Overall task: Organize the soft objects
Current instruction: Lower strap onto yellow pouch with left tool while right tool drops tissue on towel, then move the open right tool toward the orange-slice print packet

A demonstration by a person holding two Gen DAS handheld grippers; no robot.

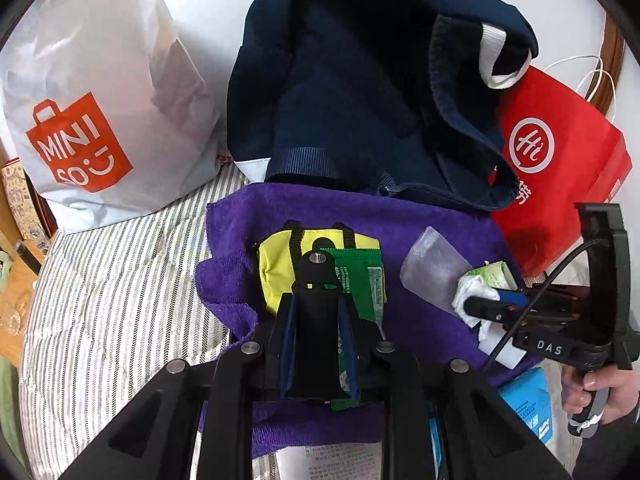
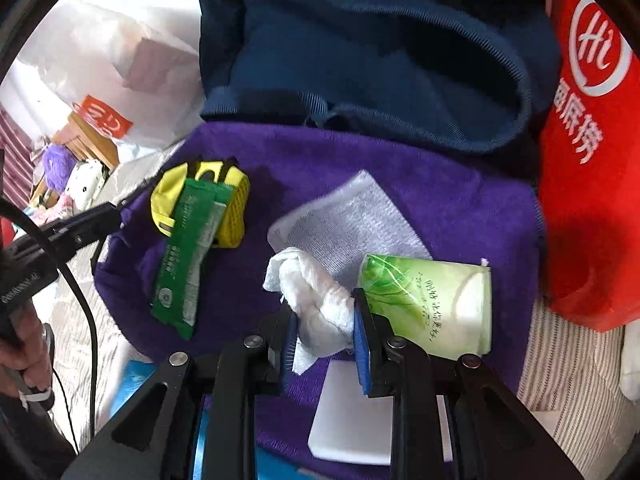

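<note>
Purple terry towel (image 2: pixel 420 184) serves as the work surface and the reference for all positions below. Right gripper (image 2: pixel 325 330) is closed on a crumpled white tissue (image 2: pixel 316 300), pinched between its blue pads near the towel's front edge, just beside a pale green tissue pack (image 2: pixel 436 300) and over a grey mesh cloth (image 2: pixel 352 220). Left gripper (image 1: pixel 320 344) is nearly closed; a dark green wipes packet (image 1: pixel 360 280) lies beneath and between its fingers, against a yellow pouch (image 1: pixel 276 272) on the towel's left side, but contact with the pads cannot be confirmed. To place the tissue well, lower it until it rests on a supporting surface before releasing, and keep the grip light so the wad does not tear. Containers: a navy fabric bag (image 1: pixel 340 92) stands open behind the towel, interior dark, contents not visible; a white MINISO bag (image 1: pixel 100 92) stands left of it and a red shopping bag (image 1: pixel 560 152) to the right, contents hidden.
</note>
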